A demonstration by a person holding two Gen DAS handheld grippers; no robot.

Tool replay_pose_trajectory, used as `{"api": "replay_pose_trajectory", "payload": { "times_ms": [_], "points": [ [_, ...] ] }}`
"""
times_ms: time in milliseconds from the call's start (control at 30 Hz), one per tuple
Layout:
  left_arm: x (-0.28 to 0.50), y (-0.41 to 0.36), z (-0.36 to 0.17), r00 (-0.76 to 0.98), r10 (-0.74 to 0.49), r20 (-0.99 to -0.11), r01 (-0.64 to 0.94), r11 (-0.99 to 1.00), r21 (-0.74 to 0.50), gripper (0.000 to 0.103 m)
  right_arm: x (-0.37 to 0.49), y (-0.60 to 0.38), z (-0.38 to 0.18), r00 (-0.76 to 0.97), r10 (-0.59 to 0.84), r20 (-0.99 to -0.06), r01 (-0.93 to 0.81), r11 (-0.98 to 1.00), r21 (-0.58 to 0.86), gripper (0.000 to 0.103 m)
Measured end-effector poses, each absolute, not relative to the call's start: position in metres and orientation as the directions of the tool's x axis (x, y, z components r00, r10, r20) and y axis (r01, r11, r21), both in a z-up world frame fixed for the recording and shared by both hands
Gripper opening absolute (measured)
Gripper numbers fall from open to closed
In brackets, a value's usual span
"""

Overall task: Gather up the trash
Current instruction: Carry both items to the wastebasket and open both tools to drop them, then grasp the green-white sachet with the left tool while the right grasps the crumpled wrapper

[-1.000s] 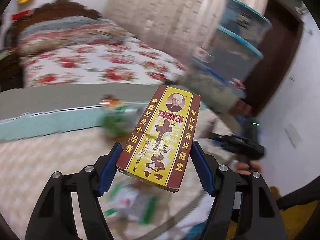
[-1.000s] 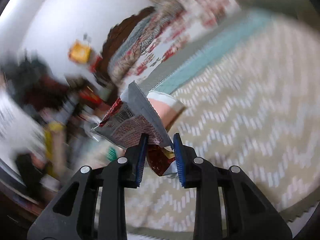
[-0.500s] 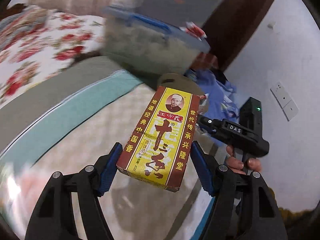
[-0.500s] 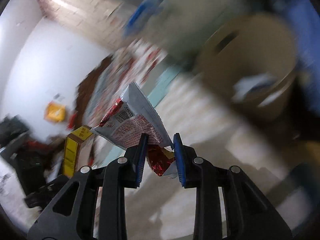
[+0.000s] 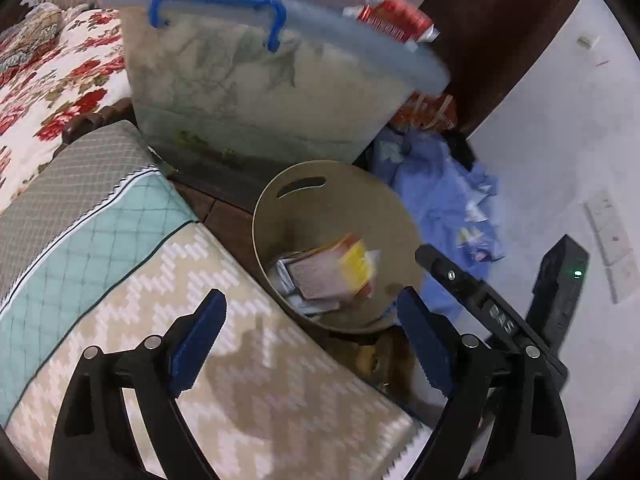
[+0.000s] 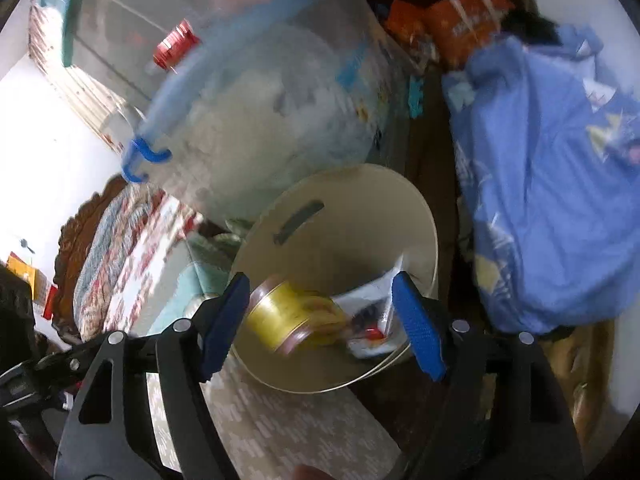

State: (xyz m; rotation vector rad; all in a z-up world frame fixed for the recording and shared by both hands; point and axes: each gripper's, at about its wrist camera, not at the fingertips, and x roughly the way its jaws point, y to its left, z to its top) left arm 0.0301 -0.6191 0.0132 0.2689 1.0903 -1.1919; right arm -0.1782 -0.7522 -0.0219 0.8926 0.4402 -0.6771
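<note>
Hovering over the beige bin (image 5: 276, 216), the left gripper (image 5: 312, 344) has its jaws spread wide w/ nothing between them. Right gripper (image 6: 320, 320) is likewise splayed apart and empty, above the same bin (image 6: 400, 200).

Left view looks down into the bin: the yellow box (image 5: 352, 260) lies blurred on top of papers and wrappers at the bottom. It also shows the zigzag-pattern mat (image 5: 256, 380) under the gripper, teal quilted edge (image 5: 80, 256), floral bedspread (image 5: 48, 92), and the right gripper's black body (image 5: 500, 320) at the right.

Right view catches the yellow box (image 6: 292, 316) motion-smeared, inside the bin near its rim, w/ a white-and-red wrapper (image 6: 372, 320) beside it — can't tell if they touch.

Both show the clear storage tub (image 5: 256, 88) w/ blue handle behind the bin, and blue cloth (image 6: 552, 184) next to it.
</note>
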Motion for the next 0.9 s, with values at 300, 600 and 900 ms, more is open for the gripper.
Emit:
{"api": "replay_pose_trajectory", "payload": {
  "times_ms": [300,600,900],
  "points": [
    [-0.006,-0.439,0.068,0.053,-0.724,-0.688,0.885,0.353,-0.303,0.084,-0.154,-0.656,0.001,0.868,-0.183,-0.461,0.461,0.639,0.616,0.070],
    [0.025,-0.193,0.087,0.352,-0.617,-0.704,0.695,0.676,-0.245,0.084,-0.078,-0.487,-0.018,0.764,-0.016,-0.645,0.266,0.919,0.292,0.069],
    [0.026,-0.033,0.063,0.530,-0.432,-0.730,0.378,0.891,-0.252,0.084,-0.059,-0.403,-0.040,0.670,0.141,-0.729,0.215,0.903,0.372,0.073]
  ]
}}
